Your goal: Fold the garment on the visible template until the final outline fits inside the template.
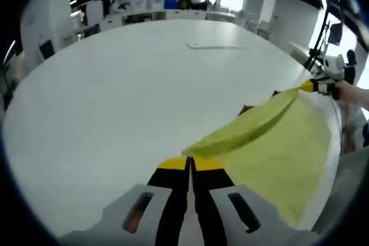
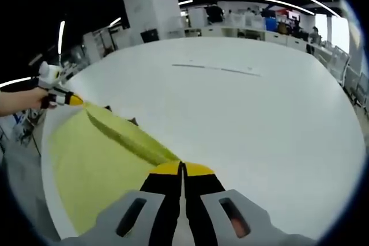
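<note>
White table, open office behind. We pinch the yellow-green garment edge with left gripper and right gripper, both clamped shut, holding it taut to fold.

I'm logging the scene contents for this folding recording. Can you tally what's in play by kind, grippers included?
Yellow-green garment: 1
White table: 1
Hand-held gripper: 2, the left hand-held gripper and the right hand-held gripper, each shut on an edge of the garment
Thin marking line on the table: 1
Total: 5
</note>
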Action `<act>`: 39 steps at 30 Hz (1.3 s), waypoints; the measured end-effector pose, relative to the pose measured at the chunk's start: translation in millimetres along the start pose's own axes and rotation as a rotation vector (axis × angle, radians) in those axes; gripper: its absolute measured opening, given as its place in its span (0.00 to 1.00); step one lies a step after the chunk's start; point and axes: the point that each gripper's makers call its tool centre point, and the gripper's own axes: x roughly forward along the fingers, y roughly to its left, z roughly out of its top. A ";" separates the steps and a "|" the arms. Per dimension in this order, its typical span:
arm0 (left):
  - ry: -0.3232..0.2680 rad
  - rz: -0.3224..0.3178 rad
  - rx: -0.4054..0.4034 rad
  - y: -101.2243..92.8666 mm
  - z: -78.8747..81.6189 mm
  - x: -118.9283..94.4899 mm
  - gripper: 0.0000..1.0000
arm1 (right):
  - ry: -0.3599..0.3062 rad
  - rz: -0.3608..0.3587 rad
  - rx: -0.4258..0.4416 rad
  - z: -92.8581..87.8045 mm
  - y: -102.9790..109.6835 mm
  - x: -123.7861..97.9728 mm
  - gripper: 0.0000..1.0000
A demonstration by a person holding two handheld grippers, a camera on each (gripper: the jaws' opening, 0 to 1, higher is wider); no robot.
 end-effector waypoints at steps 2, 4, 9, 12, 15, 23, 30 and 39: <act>0.001 -0.003 0.005 -0.6 2.1 3.1 0.00 | 0.008 -0.008 -0.009 1.4 -3.4 3.2 0.01; 0.003 -0.004 0.008 -1.3 3.0 5.9 0.00 | 0.016 -0.020 -0.018 2.4 -8.3 5.3 0.01; 0.021 -0.014 0.020 -4.2 0.7 11.7 0.00 | 0.019 -0.022 -0.016 2.9 -10.7 6.6 0.01; 0.030 -0.017 0.020 -4.0 -1.5 13.5 0.00 | 0.020 -0.012 -0.017 3.0 -7.3 6.0 0.01; 0.035 -0.017 0.021 -3.3 -3.1 14.2 0.00 | 0.021 0.003 -0.033 2.2 -0.9 5.9 0.01; 0.038 -0.017 0.027 -2.9 -2.5 14.0 0.00 | 0.055 0.054 -0.157 -6.4 16.9 12.4 0.01; 0.025 -0.026 0.017 -5.6 -0.5 9.2 0.02 | -0.006 0.058 -0.197 6.6 24.3 9.8 0.01; 0.016 -0.018 0.010 -6.2 0.0 -1.2 0.08 | -0.043 0.078 -0.201 12.5 32.8 0.5 0.05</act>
